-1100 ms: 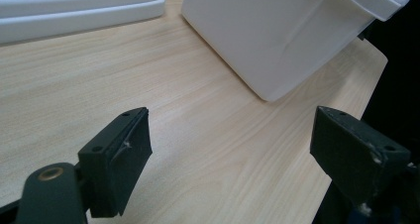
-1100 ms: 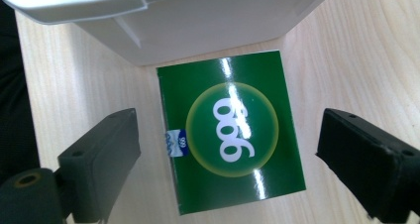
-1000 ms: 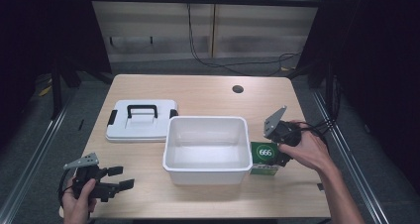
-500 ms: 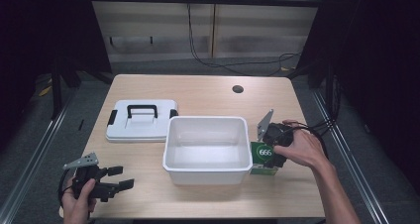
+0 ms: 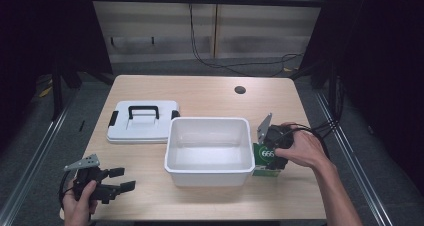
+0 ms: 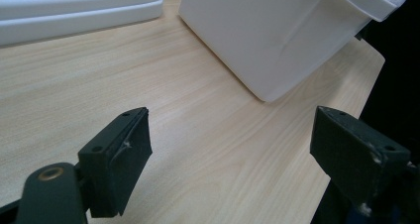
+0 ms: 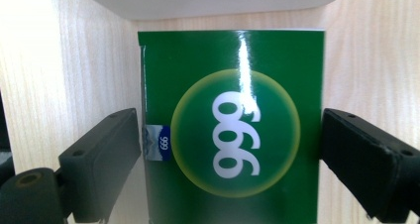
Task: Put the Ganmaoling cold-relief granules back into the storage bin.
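Over the last second the right gripper (image 5: 272, 153) comes down and in toward the white bin (image 5: 209, 165), so that it now sits low over the green box (image 5: 265, 158) instead of above and to the outside of it. Its grey plate tips more upright as the hand (image 5: 300, 148) follows. In the right gripper view the green box (image 7: 233, 130) lies between the open jaws, each pad just beside one of its long edges.
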A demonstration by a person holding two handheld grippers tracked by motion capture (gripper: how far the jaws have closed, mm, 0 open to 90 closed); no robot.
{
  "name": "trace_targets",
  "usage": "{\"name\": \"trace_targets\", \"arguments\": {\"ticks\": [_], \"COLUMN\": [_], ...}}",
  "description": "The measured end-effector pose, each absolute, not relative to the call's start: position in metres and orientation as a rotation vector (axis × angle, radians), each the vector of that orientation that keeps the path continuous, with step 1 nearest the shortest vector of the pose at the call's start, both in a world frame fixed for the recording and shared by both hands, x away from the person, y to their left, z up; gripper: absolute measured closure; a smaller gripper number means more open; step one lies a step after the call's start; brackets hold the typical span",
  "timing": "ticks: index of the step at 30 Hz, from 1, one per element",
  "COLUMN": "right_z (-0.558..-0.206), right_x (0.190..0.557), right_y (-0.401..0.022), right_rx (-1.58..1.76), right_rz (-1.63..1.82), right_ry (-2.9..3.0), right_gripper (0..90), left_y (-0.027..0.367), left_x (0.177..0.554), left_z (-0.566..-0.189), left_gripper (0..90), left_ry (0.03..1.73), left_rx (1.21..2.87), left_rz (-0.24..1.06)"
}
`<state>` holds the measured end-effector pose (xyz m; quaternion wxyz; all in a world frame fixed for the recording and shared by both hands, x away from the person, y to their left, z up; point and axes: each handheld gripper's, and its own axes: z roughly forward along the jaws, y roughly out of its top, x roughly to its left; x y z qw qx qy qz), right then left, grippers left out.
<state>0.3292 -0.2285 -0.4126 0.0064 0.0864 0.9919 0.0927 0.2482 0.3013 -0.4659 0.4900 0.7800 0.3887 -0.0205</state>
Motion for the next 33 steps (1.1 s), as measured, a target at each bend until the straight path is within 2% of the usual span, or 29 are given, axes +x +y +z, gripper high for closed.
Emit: {"name": "trace_targets", "arguments": {"ticks": [10,18,33], "right_z": [-0.424,-0.423,-0.412], "right_x": [0.331,0.333,0.334], "right_y": [-0.226,-0.226,-0.227], "right_rx": [0.215,0.221,0.263], "right_rz": [0.225,0.214,0.185], "right_ry": [3.120,3.120,3.140], "right_gripper": [10.7,15.5,15.9], "left_y": [0.302,0.302,0.302], "left_x": [0.248,0.248,0.248], "left_z": [-0.466,-0.465,-0.466], "left_gripper": [16.1,16.1,16.1], "left_ry": [0.943,0.941,0.940], "left_rx": [1.895,1.892,1.894], "left_rz": [-0.048,-0.048,-0.047]}}
